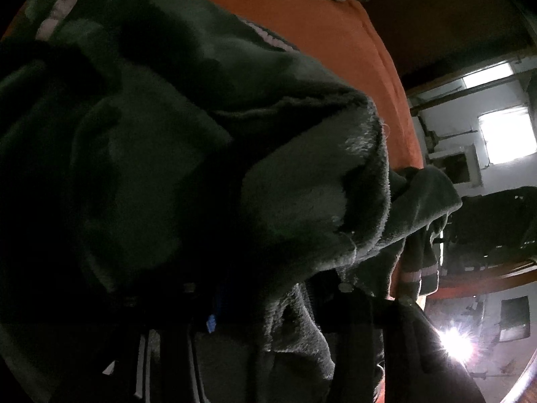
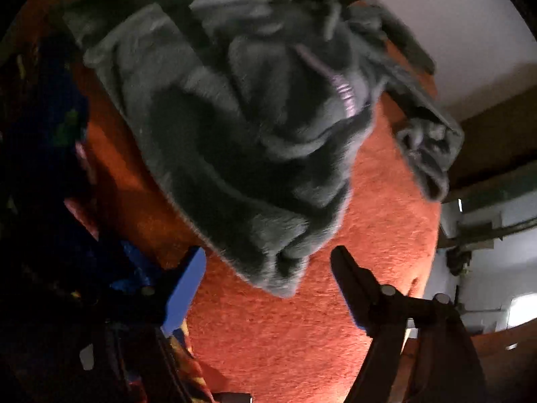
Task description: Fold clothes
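Fleece garment (image 1: 208, 141), dark grey-green, deep pile, lies bunched on the orange terry-like cover (image 2: 275, 329); a pale ribbed trim strip (image 2: 342, 90) shows near one edge, and a crumpled cuff or sleeve end (image 2: 426, 147) sits near the cover's right border

Left side: my left gripper (image 1: 268, 305) is buried under the cloth. Pile drapes over both fingers and hangs between them, so I cannot tell whether the jaws are clenched on it or merely covered. View is very dark

Right side: my right gripper (image 2: 268, 258) stands released, blue-faced finger and black finger wide apart, with a rounded corner of the fleece lying just ahead, between the tips but not pinched

Risks, as judged:
- Fleece is thick and springy; a shallow pinch at that corner could catch only the top layer and slip off
- Bunched layers overlap, so a grab may take two plies and fold the garment crooked
- Sleeve end close to the cover's border could slide over the side when the cloth is pulled
- Left camera is blinded by cloth; any move there goes unseen
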Available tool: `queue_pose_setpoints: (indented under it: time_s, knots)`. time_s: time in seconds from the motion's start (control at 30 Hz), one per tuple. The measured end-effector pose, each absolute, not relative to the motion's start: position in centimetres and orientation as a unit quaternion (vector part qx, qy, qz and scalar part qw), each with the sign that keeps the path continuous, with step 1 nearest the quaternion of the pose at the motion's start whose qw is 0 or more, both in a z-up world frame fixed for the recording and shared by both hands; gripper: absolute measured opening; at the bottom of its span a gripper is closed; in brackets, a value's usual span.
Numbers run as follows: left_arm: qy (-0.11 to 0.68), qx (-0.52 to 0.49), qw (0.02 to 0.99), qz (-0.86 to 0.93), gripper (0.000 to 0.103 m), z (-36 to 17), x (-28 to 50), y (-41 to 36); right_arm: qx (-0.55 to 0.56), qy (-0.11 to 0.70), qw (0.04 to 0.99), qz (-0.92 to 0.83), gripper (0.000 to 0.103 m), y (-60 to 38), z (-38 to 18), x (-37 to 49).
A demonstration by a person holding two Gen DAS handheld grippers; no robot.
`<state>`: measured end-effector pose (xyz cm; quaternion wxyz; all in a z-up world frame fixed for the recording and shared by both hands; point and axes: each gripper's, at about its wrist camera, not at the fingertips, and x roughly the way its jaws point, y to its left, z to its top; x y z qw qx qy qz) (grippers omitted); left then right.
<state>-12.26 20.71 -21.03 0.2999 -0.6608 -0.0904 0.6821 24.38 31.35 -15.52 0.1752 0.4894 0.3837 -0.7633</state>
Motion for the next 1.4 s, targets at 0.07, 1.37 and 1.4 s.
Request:
queue_pose_setpoints:
  time_s: [0.07, 1.37, 1.4]
  knots:
    - [-0.090, -0.662, 0.301, 0.680, 0.045, -21.2, -12.2, 20.7, 0.502, 0.359, 0.179, -0.766, 0.026, 31.9, -15.4, 23.8]
    - [-0.045, -0.622, 0.375, 0.686, 0.064, -12.6, -8.7, 19.5, 0.527, -0.150, 0.265, -0.793, 0.052, 41.4, -8.8, 12.4]
    - [-0.042, -0.621, 0.371, 0.689, 0.064, -12.7, -8.8, 19.3, 0.534, -0.115, 0.279, -0.789, 0.052, 39.0, -9.6, 12.3]
